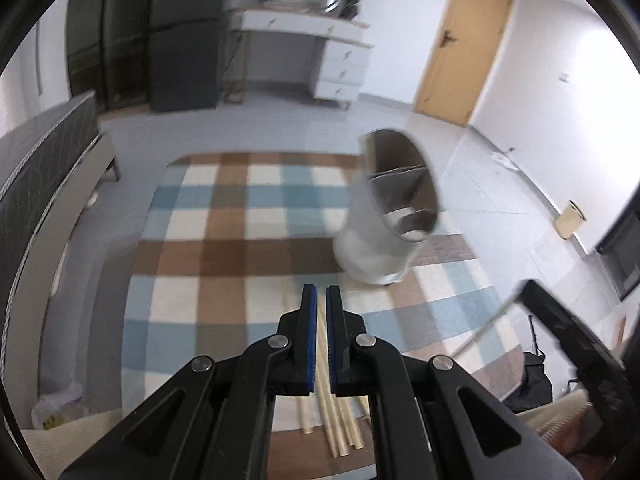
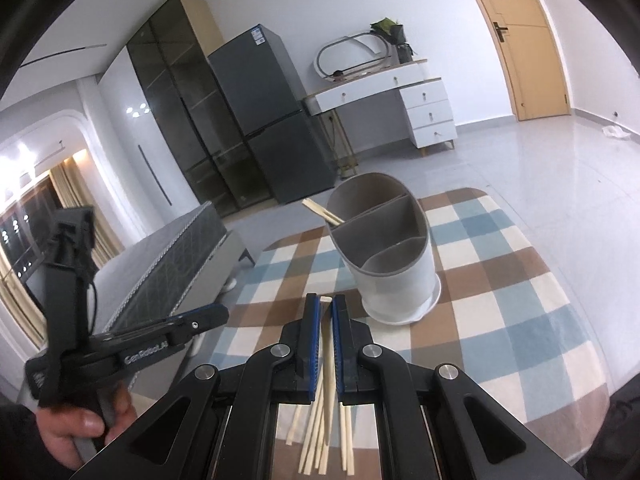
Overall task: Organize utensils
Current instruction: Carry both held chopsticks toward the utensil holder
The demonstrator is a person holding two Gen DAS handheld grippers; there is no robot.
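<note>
A white utensil holder (image 2: 394, 258) with grey dividers stands on the checkered tablecloth (image 2: 500, 264); a pair of chopsticks (image 2: 322, 212) leans out of its far-left compartment. The holder also shows blurred in the left wrist view (image 1: 386, 216). Several wooden chopsticks (image 2: 320, 436) lie loose on the cloth below my right gripper (image 2: 325, 304), whose jaws stand nearly shut, a chopstick lying in line with the gap. My left gripper (image 1: 321, 292) is nearly shut above the same loose chopsticks (image 1: 336, 428), holding nothing that I can see. It also shows from the side in the right wrist view (image 2: 200, 320).
A grey bed (image 2: 172, 264) stands left of the table. A dark fridge (image 2: 272, 120), a glass cabinet (image 2: 176, 92) and a white dresser (image 2: 400, 96) line the far wall. A wooden door (image 2: 520, 32) is at the right.
</note>
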